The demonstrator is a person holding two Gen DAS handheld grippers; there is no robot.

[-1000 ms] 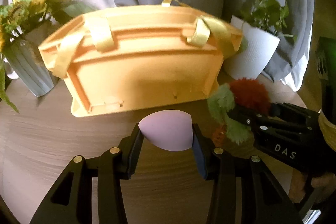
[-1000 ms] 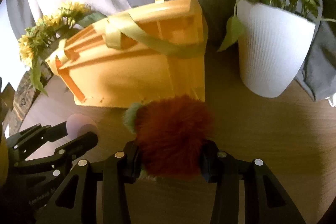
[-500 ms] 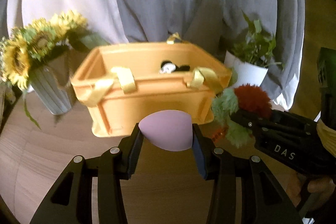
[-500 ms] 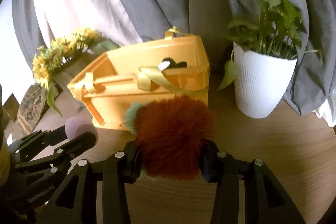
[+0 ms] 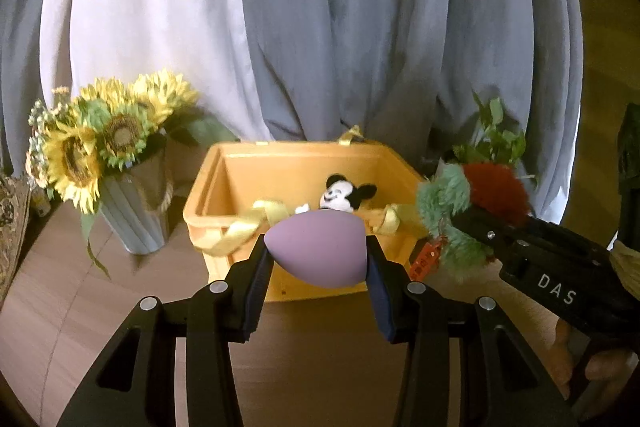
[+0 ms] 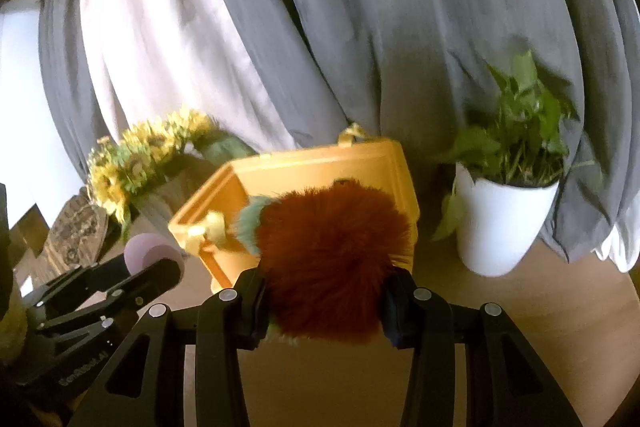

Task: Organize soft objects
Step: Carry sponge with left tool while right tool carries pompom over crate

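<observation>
1. Step in hand, as I read it: carrying two soft items to the orange bin (image 5: 240,183). Neither is released; both hang on the near side of the bin, above the table (image 5: 80,307).
2. My left gripper (image 5: 318,259) is clamped on the purple sponge egg (image 5: 318,253). The egg sits squarely between the pads, its blunt end facing the bin, and overlaps the near rim in the left wrist view.
3. My right gripper (image 6: 324,291) is closed on the red-and-green fuzzy toy (image 6: 332,251). Fur bulges past both fingers. It is held at the bin's right near corner, just outside the wall.
4. Inside the bin: a mouse plush (image 5: 340,197) lies against the near wall. Yellow ribbon handles (image 5: 240,227) drape over that rim.
5. Next move, my judgement: carry each item forward over the rim, then part the fingers above the open interior. Ribbons could snag a finger.
6. Left of the bin, a sunflower vase (image 5: 132,223); right of it, a white potted plant (image 6: 500,219).
</observation>
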